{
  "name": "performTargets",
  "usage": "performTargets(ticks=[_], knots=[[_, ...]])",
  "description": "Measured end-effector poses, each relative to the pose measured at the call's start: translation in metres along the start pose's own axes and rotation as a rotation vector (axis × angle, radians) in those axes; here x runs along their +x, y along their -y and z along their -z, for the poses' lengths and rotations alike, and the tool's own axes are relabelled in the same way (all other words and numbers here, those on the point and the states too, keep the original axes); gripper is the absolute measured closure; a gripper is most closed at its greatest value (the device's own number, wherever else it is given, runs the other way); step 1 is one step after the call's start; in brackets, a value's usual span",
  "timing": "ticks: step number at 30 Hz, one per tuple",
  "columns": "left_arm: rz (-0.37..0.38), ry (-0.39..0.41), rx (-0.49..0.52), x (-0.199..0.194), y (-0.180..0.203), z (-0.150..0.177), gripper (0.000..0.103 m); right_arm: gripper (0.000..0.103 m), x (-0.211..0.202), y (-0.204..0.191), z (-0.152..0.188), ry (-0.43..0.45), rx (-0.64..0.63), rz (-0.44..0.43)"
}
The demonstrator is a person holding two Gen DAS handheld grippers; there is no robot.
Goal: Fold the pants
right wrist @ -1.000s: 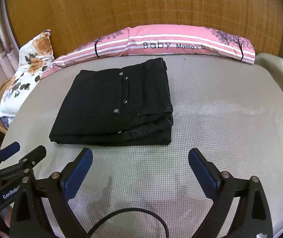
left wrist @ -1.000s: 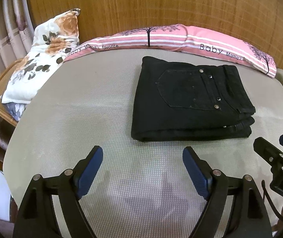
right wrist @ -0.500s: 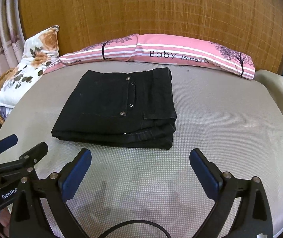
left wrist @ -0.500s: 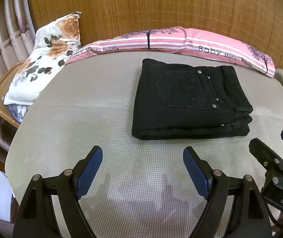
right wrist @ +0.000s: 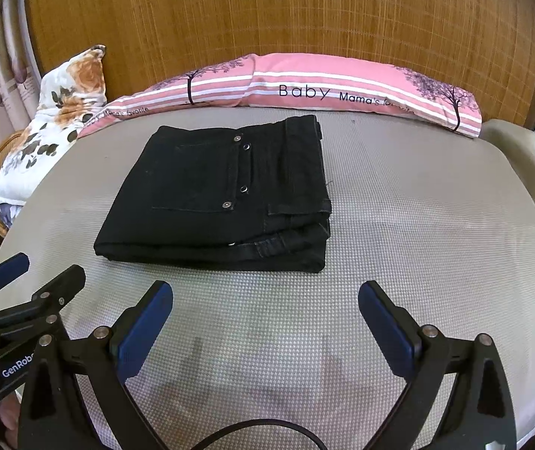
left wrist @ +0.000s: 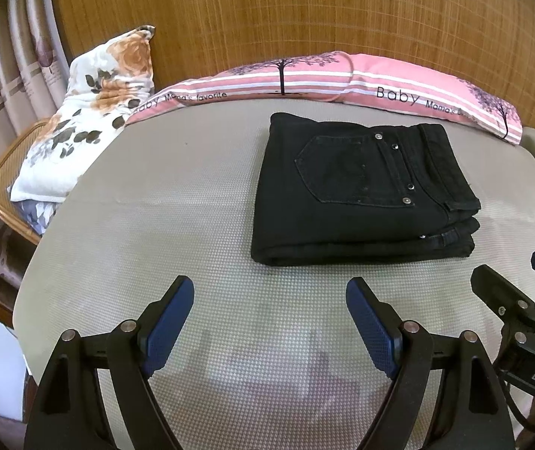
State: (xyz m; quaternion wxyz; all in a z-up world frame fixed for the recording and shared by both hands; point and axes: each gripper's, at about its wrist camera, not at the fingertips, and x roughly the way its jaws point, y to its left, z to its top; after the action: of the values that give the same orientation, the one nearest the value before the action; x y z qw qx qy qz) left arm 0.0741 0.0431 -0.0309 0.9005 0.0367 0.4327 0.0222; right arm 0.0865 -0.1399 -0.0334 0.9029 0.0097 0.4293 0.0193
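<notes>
Since the folded black denim pants point(left wrist: 361, 191) look thick and soft, I'd grab their edge; both grippers' fingers point(left wrist: 170, 318) gape wide, empty.

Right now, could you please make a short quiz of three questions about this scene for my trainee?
1. True or false: the folded black denim pants lie between the pads of the left tool.
2. Which lies behind the pants: A) the long pink striped pillow, B) a blue towel?
3. Fill in: both tools, including the right tool, are ____ and hold nothing.

Key: 1 false; 2 A; 3 open.
</notes>
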Motion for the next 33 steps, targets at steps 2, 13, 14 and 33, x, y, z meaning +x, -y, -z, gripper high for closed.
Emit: performTargets(ticks=[2, 13, 14, 33], knots=[[-0.001, -0.001, 0.003, 0.0004, -0.0001, -0.0002, 0.020, 0.005, 0.0005, -0.0002, 0.0000, -0.002, -0.002, -0.002], [-0.001, -0.001, 0.001, 0.0007, 0.0003, -0.0005, 0.020, 0.005, 0.0023, -0.0017, 0.0014, -0.016, -0.002, -0.007], [-0.002, -0.002, 0.003, 0.0008, 0.0006, -0.0005, 0.020, 0.005, 0.0023, -0.0018, 0.0014, -0.016, -0.002, -0.010], [-0.013, 0.015, 0.032, -0.0010, 0.0042, 0.0012, 0.020, 0.005, 0.0044, 0.0000, 0.0039, -0.030, 0.012, -0.006]])
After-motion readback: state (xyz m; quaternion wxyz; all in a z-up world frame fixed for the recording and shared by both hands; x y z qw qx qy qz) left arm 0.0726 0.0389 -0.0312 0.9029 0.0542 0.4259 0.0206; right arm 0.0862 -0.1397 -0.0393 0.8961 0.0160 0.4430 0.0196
